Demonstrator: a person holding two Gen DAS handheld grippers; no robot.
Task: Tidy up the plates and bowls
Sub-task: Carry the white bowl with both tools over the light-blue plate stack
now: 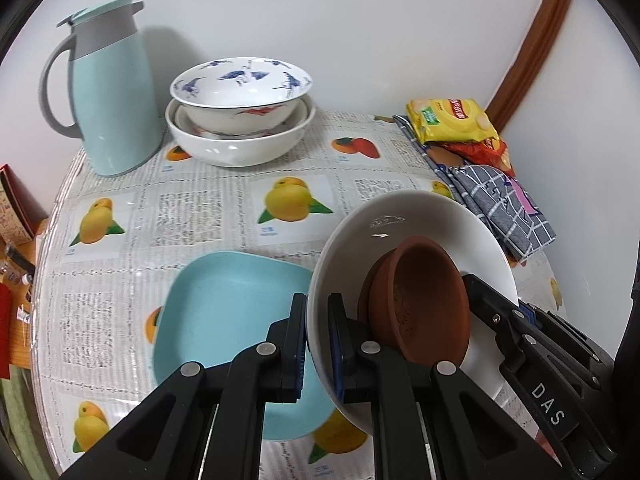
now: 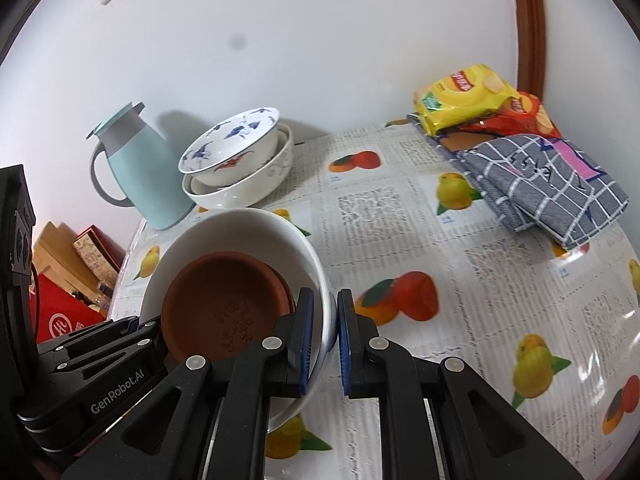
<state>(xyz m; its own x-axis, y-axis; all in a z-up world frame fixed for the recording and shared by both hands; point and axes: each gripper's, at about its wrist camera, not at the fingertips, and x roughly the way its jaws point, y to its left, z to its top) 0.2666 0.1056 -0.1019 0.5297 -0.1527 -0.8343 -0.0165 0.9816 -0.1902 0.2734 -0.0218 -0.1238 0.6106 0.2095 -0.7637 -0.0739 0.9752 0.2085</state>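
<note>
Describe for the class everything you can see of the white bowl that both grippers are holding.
The white bowl looks like glossy glazed ceramic, round and plain. It is held tilted above the fruit-print tablecloth, partly over a light blue plate. The left gripper and the right gripper each pinch its rim on opposite sides. Inside lie brown clay dishes, nested and slid against the lower side.

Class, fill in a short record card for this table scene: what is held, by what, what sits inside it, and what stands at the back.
held: white round bowl
by: left hand-held gripper, right hand-held gripper, each shut on its rim
inside: brown clay dishes
below: pale blue square plate
back: blue-patterned bowl stacked in white bowl; mint jug
</note>
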